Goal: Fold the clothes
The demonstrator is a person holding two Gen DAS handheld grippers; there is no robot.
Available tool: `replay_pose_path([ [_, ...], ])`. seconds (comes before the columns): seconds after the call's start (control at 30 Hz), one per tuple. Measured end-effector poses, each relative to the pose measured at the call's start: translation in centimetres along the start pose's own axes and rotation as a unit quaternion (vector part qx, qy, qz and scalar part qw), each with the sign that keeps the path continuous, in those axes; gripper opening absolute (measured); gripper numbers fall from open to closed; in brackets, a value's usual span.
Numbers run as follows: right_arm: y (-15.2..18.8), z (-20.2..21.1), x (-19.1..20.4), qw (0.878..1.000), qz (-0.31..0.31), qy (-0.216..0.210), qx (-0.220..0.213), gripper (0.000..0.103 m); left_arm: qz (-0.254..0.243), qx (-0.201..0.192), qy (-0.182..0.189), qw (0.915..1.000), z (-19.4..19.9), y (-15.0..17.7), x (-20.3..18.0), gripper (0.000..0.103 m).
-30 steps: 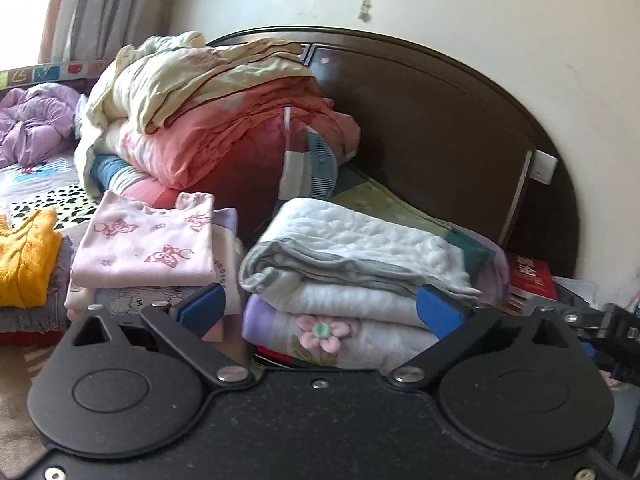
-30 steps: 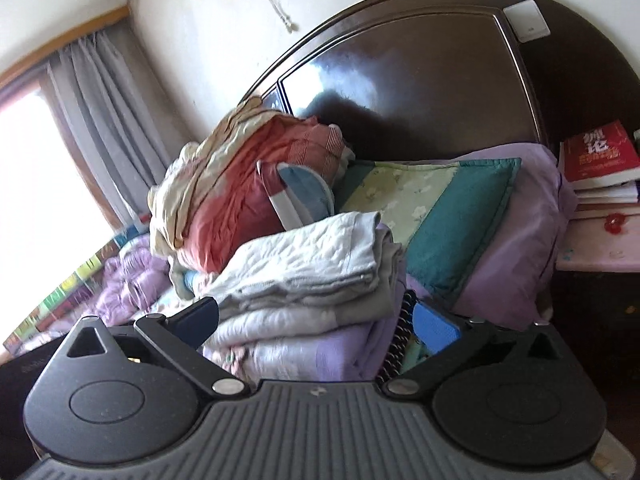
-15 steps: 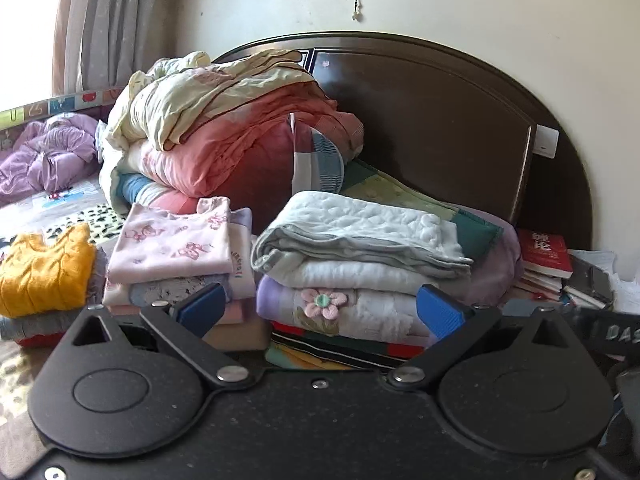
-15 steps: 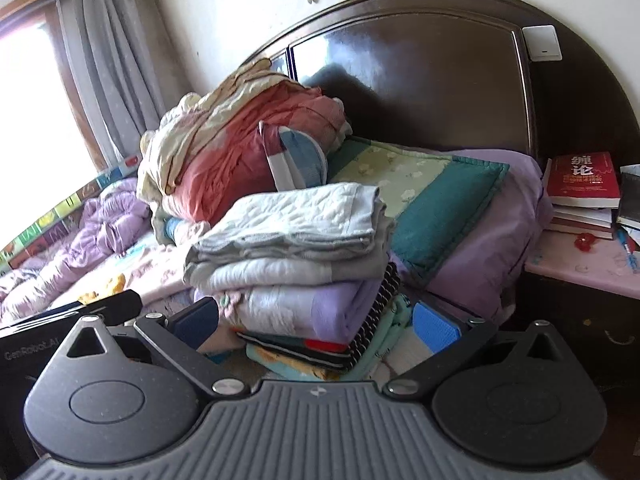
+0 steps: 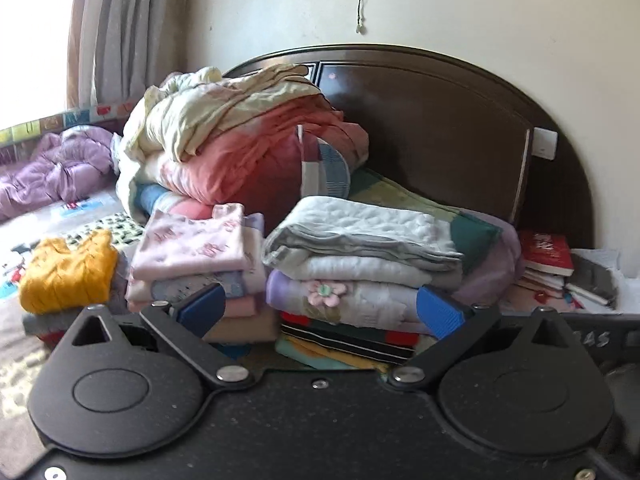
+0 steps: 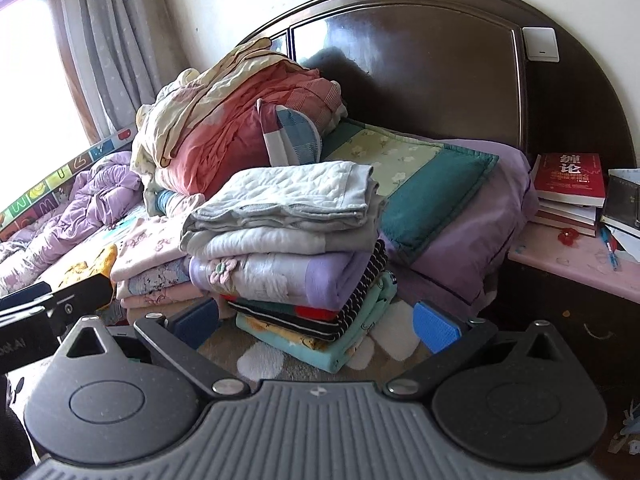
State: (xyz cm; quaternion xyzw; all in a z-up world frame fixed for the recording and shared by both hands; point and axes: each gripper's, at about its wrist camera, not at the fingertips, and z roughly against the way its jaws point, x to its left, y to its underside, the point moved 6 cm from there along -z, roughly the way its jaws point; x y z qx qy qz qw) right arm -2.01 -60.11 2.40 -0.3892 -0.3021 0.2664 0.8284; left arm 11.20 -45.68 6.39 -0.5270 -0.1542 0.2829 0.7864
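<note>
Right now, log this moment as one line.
left tongs: open, empty | right tongs: open, empty | folded stack: on bed, untouched | yellow sweater: left of stacks

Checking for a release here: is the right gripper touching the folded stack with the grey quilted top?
Apart. In the right wrist view the right gripper is open and empty, with bare bed surface between its blue pads and the folded stack.

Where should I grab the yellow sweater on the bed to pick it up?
Pinch the yellow sweater at its raised, bunched top edge, coming from above and the front. It sits crumpled atop a stack, so the upper folds likely offer the easiest bite. Both tongs are open and empty.
</note>
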Motion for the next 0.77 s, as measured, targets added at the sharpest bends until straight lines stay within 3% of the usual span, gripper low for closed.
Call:
replay_pose_path([
  [0.17,0.4,0.5,0.6,1.000,0.012,-0.002,0.004,0.103,0.007,0.018,-0.003,0.9998,0.2,0.4,0.1,0.103],
  [0.33,0.7,1.0,0.9,1.000,0.021,0.003,0.005,0.103,-0.016,0.028,-0.019,0.9993,0.4,0.9,-0.3,0.103],
  [0.77,2.0,1.2,0.9,0.999,0.032,0.011,0.016,0.103,-0.012,0.015,-0.004,0.9998,1.5,1.2,-0.7,0.103],
])
